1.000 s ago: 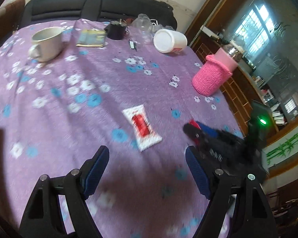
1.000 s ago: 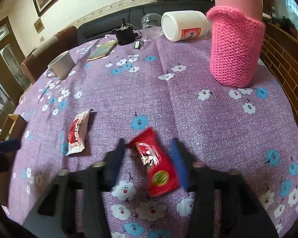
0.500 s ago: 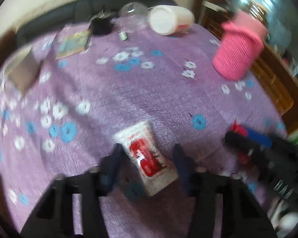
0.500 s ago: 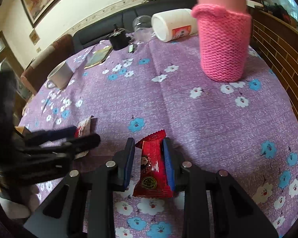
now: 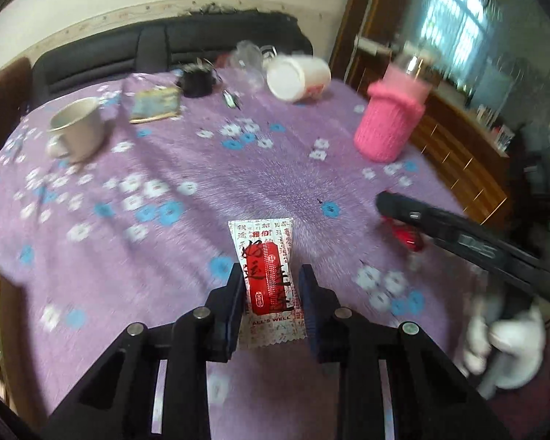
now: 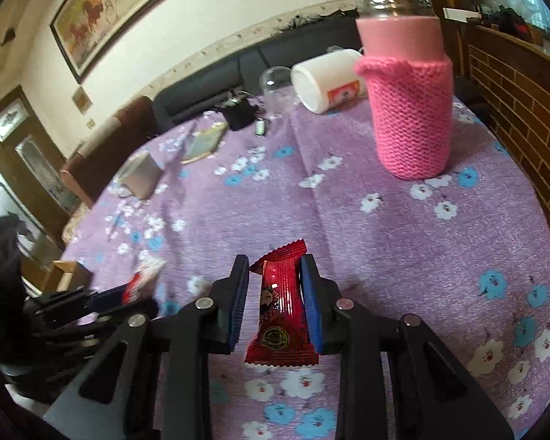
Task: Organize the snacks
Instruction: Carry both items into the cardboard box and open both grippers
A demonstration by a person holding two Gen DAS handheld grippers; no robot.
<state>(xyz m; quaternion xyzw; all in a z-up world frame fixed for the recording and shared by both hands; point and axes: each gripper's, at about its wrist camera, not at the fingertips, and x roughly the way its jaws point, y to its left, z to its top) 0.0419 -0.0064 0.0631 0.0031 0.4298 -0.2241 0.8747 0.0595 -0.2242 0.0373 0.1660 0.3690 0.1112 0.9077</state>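
Note:
My left gripper (image 5: pixel 271 293) is shut on a white snack packet with a red label (image 5: pixel 269 278), held a little above the purple flowered tablecloth (image 5: pixel 201 190). My right gripper (image 6: pixel 275 295) is shut on a red snack packet (image 6: pixel 282 315), also lifted off the cloth. In the left wrist view the right gripper (image 5: pixel 396 212) reaches in from the right with the red packet (image 5: pixel 407 236) under it. In the right wrist view the left gripper (image 6: pixel 124 297) shows at the lower left with the white packet (image 6: pixel 143 280).
A pink knit-sleeved bottle (image 6: pixel 409 110) stands at the right. A white jar (image 5: pixel 297 77) lies on its side at the back, beside a clear glass (image 5: pixel 249 58), a black object (image 5: pixel 196 80) and a booklet (image 5: pixel 156 104). A white mug (image 5: pixel 77 132) stands at the left. A cardboard box (image 6: pixel 68 275) sits by the table's left edge.
Both grippers closed on their packets and lifted them: the left one came down over the white packet and shut on it, the right one raised the red packet off the cloth.

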